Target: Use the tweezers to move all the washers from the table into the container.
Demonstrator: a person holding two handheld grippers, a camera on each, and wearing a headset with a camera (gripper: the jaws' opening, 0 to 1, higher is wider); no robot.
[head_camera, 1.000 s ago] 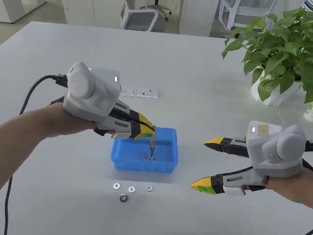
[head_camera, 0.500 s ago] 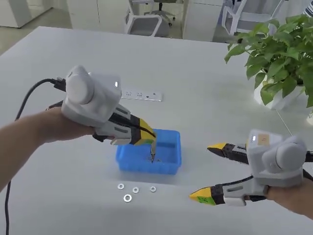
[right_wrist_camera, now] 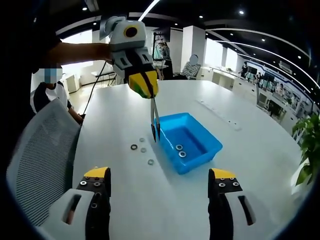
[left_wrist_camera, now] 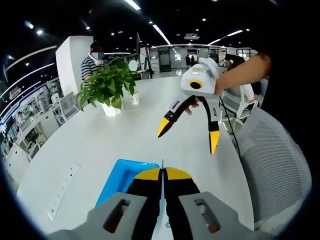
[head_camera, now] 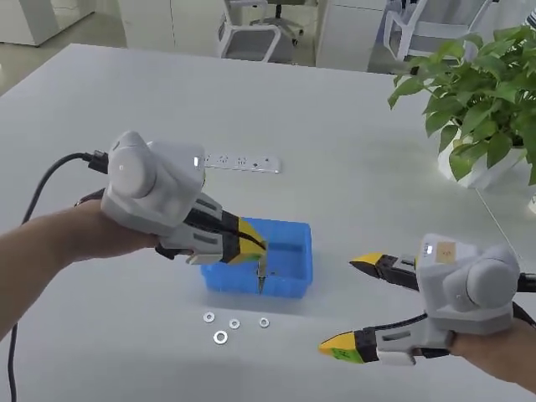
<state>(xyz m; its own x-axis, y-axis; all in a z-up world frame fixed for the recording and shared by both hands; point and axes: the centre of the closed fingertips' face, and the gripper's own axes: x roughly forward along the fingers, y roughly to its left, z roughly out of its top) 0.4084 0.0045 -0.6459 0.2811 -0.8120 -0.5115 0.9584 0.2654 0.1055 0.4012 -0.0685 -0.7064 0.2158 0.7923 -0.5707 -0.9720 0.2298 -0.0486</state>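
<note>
L gripper point(head_camera: 254, 248) clamping tweezers point(head_camera: 260, 272) over bin point(head_camera: 289, 285) near wall; R gripper point(head_camera: 345, 303) jaws gaping, idle.
Prob. fetching next of washers point(head_camera: 220, 337) off worktop point(head_camera: 151, 352); tips needing lowering, fine pinch.

Blue container point(head_camera: 285, 285); silvery washers point(head_camera: 234, 323); steel-grey tweezers point(head_camera: 260, 273); yellow-tipped, pale-grey left gripper point(head_camera: 254, 247) and right gripper point(head_camera: 342, 303); green plant point(head_camera: 477, 75); whitish table point(head_camera: 352, 151)

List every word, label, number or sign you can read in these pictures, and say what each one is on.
No text in any view can be read.
Tan sticker on the right gripper: too small and blurred to read.
Power strip on the table: any markings are too small to read.
Blue container: no markings seen.
</note>
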